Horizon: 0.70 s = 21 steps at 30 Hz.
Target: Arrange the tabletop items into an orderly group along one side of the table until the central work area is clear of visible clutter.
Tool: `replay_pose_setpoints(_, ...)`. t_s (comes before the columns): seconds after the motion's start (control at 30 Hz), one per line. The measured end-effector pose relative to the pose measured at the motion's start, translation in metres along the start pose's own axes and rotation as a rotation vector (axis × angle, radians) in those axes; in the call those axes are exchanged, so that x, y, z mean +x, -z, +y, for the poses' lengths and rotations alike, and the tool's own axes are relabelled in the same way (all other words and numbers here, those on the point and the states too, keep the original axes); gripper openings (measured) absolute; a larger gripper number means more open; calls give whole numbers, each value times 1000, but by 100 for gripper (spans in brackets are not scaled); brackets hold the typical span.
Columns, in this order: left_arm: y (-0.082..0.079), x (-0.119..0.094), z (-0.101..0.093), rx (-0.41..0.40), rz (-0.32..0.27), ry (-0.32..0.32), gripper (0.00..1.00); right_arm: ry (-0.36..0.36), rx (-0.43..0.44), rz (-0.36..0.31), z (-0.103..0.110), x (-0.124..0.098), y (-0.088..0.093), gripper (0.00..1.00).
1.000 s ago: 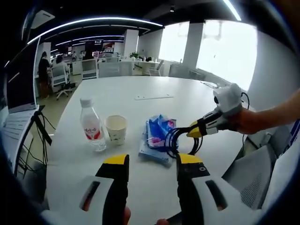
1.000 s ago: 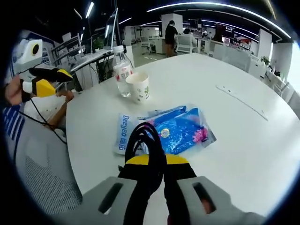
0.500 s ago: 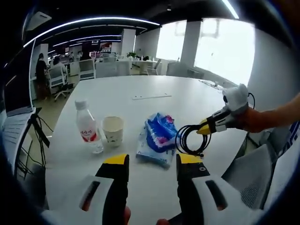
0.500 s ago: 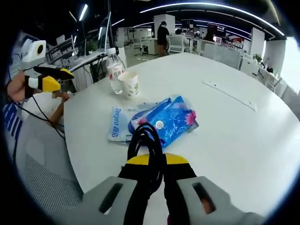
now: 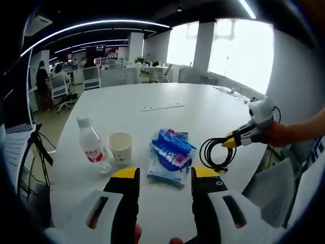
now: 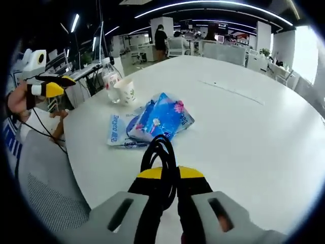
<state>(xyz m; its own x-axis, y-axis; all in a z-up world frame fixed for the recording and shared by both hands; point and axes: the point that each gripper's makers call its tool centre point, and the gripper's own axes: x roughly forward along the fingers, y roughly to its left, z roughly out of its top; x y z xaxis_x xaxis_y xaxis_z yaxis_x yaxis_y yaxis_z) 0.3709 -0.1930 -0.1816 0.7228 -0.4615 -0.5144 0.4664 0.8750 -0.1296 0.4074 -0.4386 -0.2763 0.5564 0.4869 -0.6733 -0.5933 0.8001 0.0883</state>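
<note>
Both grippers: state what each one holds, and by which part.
The right gripper is shut on the coiled black cable, pinching the loops at one edge of the coil, which hangs clear of the table. The left gripper is open, holding nothing.

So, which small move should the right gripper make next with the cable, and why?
Probably carry the black cable coil toward the water bottle and paper cup and set it beside the blue packets. The right gripper holds it lifted off the white table, and those items already sit grouped.
</note>
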Motion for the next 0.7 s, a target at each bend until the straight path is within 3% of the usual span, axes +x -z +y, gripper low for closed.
replay_pose_setpoints(0.33,4,-2,-3,0,7,-1,40,31,55,6,-18,-7,16,6)
replay_pose_setpoints(0.7,7,-2,0,-2,11,-8,40,43,104,18,-26,-1,25,6)
